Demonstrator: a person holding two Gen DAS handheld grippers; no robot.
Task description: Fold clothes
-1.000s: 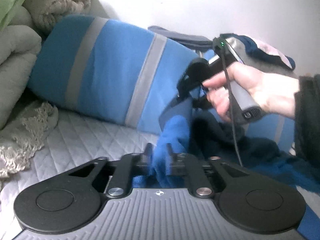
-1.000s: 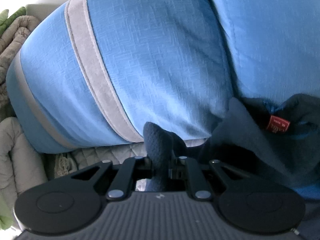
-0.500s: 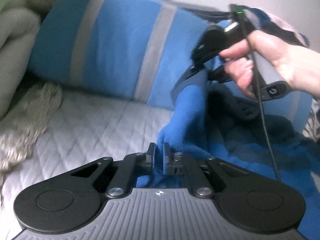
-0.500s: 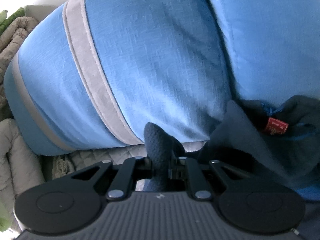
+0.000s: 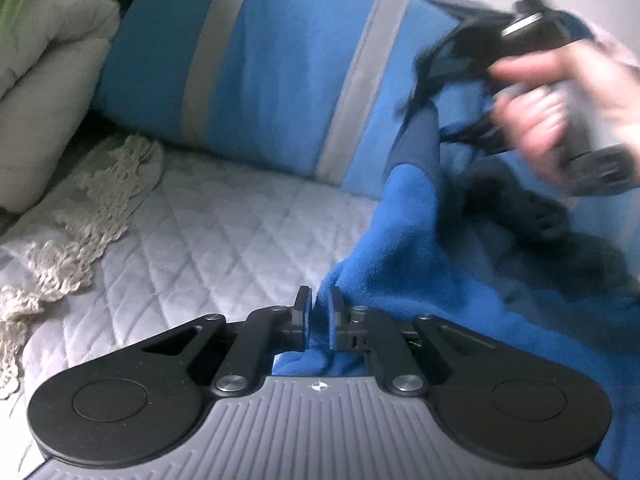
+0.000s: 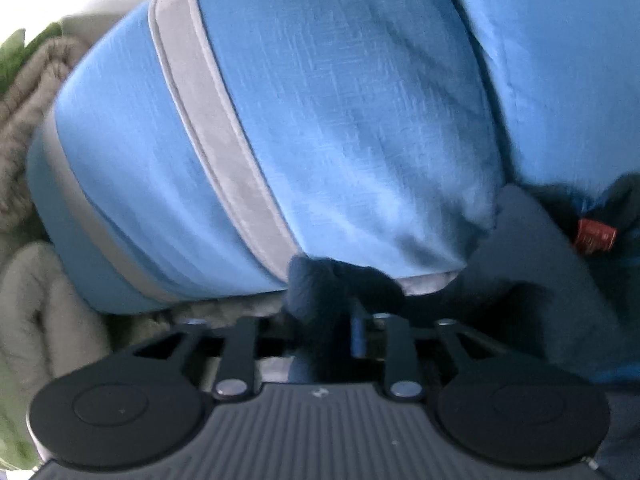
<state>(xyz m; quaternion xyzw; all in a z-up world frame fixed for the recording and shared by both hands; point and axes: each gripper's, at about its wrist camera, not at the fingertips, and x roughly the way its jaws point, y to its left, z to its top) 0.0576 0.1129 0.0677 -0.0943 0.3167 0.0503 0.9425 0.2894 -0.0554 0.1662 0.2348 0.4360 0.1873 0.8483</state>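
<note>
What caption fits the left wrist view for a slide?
Left gripper pinches the blue fleece garment on a quilted bed cover, while a hand lifts its far edge before a striped pillow.

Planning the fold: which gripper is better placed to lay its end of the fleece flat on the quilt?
Left gripper: it pinches the fleece low, by bare quilt. The right gripper holds its end up against the pillow.

Left wrist view: pillow (image 5: 260, 68) lay across upper centre, behind the quilted cover (image 5: 224, 240). Lace cloth (image 5: 80, 216) sat at left on the cover; folded bedding (image 5: 48, 80) upper left. Fleece garment (image 5: 460, 280) spread lower right, before the pillow. Right hand (image 5: 576, 92) upper right, above the garment.
</note>
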